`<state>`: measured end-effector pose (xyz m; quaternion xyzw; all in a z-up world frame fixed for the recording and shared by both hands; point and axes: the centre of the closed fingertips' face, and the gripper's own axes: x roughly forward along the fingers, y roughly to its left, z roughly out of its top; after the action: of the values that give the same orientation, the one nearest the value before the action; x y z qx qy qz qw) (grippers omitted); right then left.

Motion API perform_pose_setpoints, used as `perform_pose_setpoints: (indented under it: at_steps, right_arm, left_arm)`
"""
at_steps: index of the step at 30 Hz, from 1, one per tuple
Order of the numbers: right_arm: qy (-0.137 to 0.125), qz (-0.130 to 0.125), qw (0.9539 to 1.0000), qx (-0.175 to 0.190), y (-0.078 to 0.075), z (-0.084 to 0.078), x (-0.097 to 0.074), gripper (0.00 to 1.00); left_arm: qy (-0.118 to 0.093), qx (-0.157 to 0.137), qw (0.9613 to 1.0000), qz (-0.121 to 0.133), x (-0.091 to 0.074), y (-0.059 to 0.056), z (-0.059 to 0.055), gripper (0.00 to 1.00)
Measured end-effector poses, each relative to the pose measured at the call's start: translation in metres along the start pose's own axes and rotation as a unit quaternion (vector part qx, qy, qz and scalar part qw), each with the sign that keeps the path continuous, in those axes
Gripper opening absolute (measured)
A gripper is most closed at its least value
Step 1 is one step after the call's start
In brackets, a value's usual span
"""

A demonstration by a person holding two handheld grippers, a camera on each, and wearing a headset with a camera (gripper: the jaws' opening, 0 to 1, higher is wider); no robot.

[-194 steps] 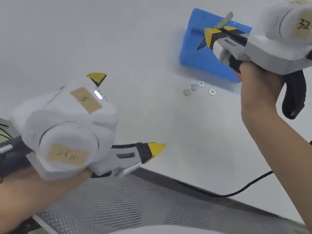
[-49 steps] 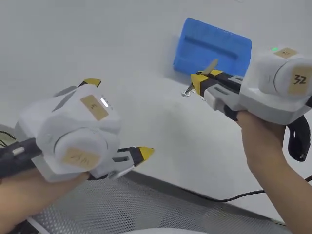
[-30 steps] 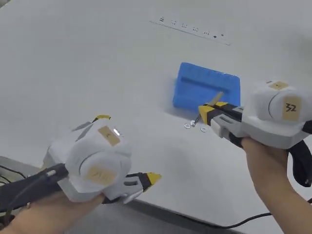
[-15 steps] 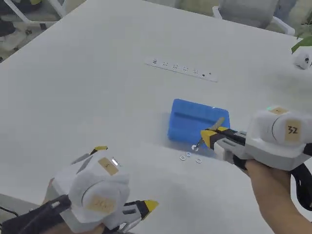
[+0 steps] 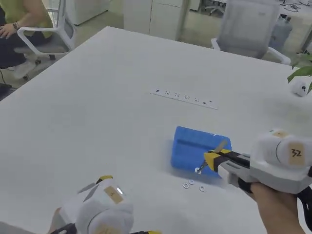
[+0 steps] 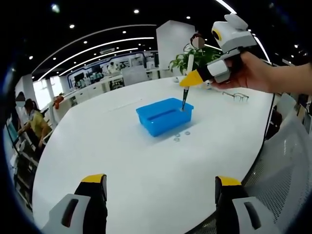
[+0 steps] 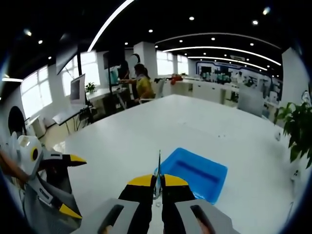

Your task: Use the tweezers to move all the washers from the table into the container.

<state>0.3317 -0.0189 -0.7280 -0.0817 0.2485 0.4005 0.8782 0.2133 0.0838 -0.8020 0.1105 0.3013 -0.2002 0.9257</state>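
Bench inventory, as I read it from my station:

1. Table (image 5: 87,107): white, broad. A power strip (image 5: 183,96) lies flat toward its far side.
2. Container (image 5: 192,146): blue, rectangular, open-topped, standing near the table's near right part, well short of the power strip.
3. Washers (image 5: 191,184): I count three small rings, lying loose on the table just off the container's near edge and outside it.
4. Right gripper (image 5: 210,158): claw pressed together, pinching the tweezers (image 7: 159,168) between its yellow tips. It is held above the container's near edge.
5. Tweezers, continued: they slant down and forward from the claw, their points hanging over the container's near rim, above the washers. Whether a washer sits in the points I cannot tell; it is too small.
6. Left gripper (image 6: 160,179): claw spread wide and holding nothing, held low near the table's near edge, well apart from the container.
7. Surroundings: office chairs (image 5: 246,24) beyond the far edge, a green plant (image 5: 301,73) at the far right, and a seated person (image 5: 22,19) off the far left corner.
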Motion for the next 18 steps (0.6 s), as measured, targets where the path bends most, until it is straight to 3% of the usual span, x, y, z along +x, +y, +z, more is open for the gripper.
perform_pose_setpoints:
  at_steps: [12,16,18]
  right_arm:
    - [-0.006,-0.005,1.0,-0.002,-0.015,0.011,0.018,0.02]
    - [-0.003,-0.013,0.9999,0.005,-0.028,0.01,0.031,0.02]
    - [-0.004,-0.017,0.9998,0.007,-0.032,0.012,0.036,0.02]
  left_arm:
    - [-0.001,0.005,1.0,0.001,0.0,-0.001,0.001,0.94]
    - [0.016,0.011,0.9998,-0.004,0.003,-0.004,-0.005,0.94]
    - [0.015,0.017,0.9998,-0.002,0.002,-0.004,-0.005,0.94]
